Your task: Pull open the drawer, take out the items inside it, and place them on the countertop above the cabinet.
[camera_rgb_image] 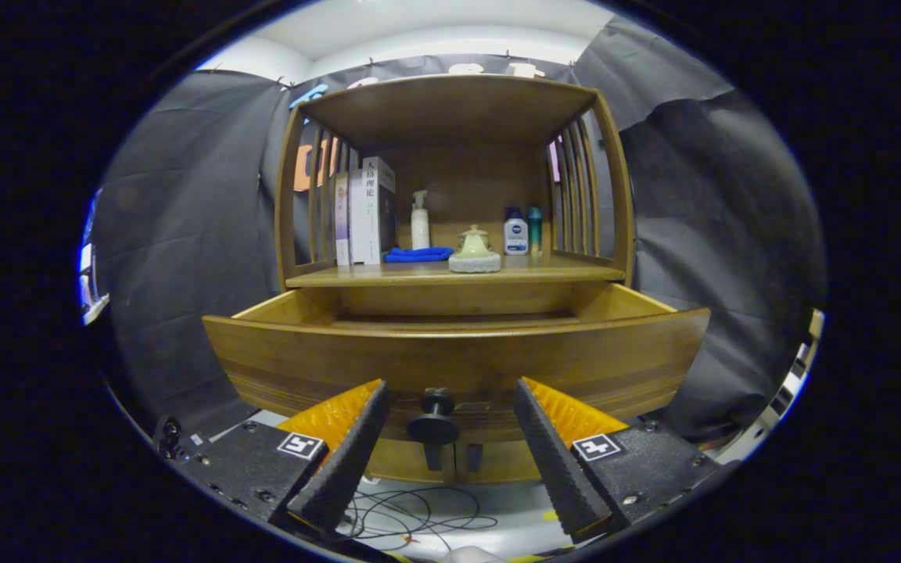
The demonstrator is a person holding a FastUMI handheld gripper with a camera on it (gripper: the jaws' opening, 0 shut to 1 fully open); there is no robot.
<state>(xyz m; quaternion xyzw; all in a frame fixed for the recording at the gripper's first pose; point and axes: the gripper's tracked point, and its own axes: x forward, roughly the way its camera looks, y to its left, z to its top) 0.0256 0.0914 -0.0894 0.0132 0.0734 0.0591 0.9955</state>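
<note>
Black cloth rings the cabinet (450, 117), drawer (458, 352) pulled out, its knob (435, 418) free between the gripper's (450, 461) wide-spread fingers.

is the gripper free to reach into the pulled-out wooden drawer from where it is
Probably not straight ahead: the open gripper sits low, facing the wooden drawer's front panel and round dark knob. It would likely need lifting above the rim first.

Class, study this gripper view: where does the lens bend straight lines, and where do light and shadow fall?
In the gripper view, the fisheye bows the open drawer front into a curve; the countertop items are evenly lit and sharp, the underside of the top shelf is shaded; the drawer knob sits between the open gripper fingers, dark against the wood.
</note>
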